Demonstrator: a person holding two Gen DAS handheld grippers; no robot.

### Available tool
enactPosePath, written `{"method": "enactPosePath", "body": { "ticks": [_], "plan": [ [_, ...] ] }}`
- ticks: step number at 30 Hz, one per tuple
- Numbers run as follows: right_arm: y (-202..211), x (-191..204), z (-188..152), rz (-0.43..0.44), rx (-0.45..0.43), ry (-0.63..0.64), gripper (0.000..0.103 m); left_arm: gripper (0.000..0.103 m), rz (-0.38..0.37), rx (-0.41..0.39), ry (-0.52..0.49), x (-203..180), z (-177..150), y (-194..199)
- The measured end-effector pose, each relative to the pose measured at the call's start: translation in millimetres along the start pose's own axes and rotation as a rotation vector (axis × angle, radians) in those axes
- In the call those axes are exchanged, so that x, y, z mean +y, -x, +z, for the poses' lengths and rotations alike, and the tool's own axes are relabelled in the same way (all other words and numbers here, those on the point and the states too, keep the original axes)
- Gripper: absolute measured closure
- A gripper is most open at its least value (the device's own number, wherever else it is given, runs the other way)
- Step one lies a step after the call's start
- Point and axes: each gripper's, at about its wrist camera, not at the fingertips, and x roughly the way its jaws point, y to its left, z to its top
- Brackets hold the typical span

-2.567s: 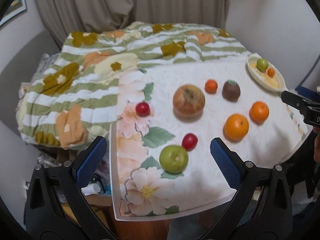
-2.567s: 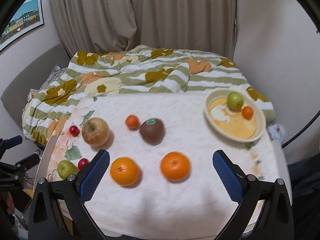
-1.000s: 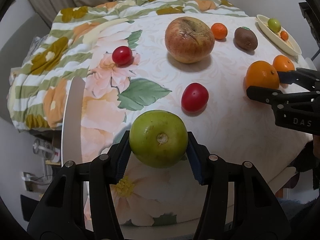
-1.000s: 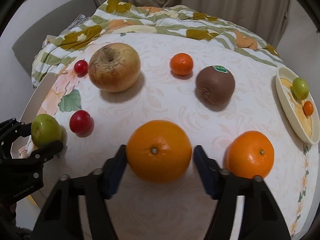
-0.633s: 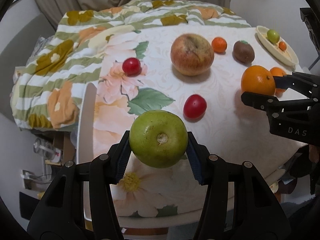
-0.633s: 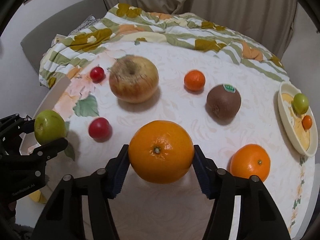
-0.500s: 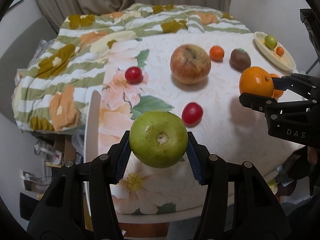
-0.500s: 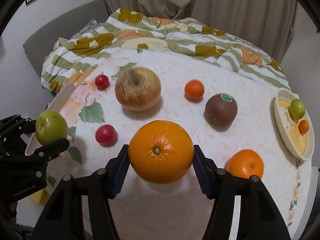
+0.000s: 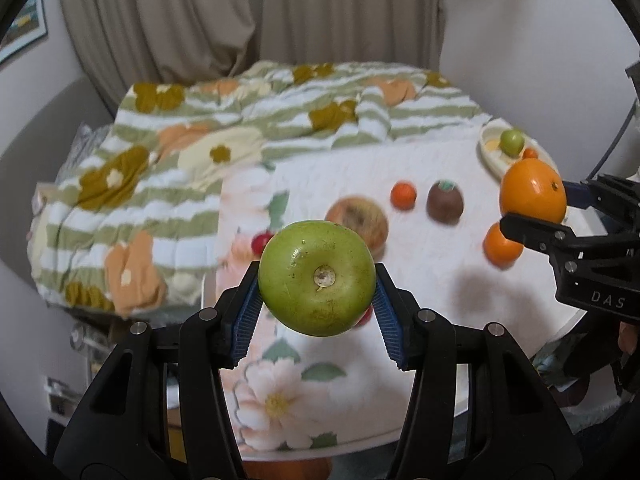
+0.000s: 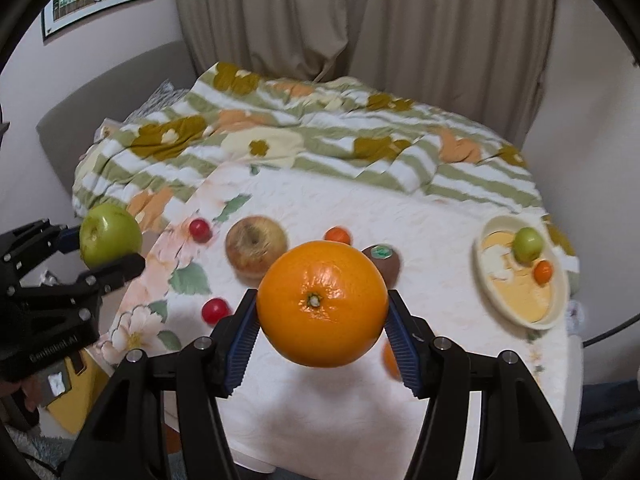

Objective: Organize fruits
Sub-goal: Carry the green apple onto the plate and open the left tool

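My left gripper (image 9: 317, 308) is shut on a green apple (image 9: 317, 278) and holds it high above the table's near left part; it also shows in the right wrist view (image 10: 110, 234). My right gripper (image 10: 320, 336) is shut on a large orange (image 10: 322, 303), held above the table; the orange also shows in the left wrist view (image 9: 533, 190). On the white cloth lie a big russet apple (image 10: 256, 246), two red cherry tomatoes (image 10: 215, 309), a small tangerine (image 10: 338, 235), a kiwi (image 10: 386, 262) and a second orange (image 9: 502, 245).
A cream plate (image 10: 520, 304) at the table's far right holds a small green fruit (image 10: 528, 243) and a small orange fruit (image 10: 543, 271). A striped floral blanket (image 10: 320, 136) lies behind the table. Curtains and walls stand beyond it.
Both grippers have risen well above the table with their fruit still held. The table and its fruits now look smaller and farther below.
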Motion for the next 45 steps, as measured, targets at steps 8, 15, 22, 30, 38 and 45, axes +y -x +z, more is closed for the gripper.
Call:
{"method": "enactPosePath", "body": {
  "ticks": [8,15,22,30,38,45],
  "plan": [
    [30,-40,3,-0.08,-0.049,-0.061,0.046,0.043,-0.038,-0.077,-0.053,-33,39,9],
    [45,-105,7,-0.104,-0.073,-0.096,0.046,0.043,-0.061,-0.109,-0.047,-90,77,1],
    [40,-183,7,-0.087,-0.055,-0.091,0.046,0.043,-0.064,-0.094,-0.022,-159,109,-25],
    [21,-254,2,-0.043,-0.005,-0.065,0.046,0.043,-0.07,-0.039,0.009,-233,133,-63],
    [0,-307,-10,-0.008,0.045,-0.084,0.046,0.043,-0.092,0.008,-0.026,-290,154,-100],
    [-20,-332,-18,0.002,0.067,-0.149,0.046,0.043,-0.152,0.083,-0.084,-323,160,-147]
  ]
}}
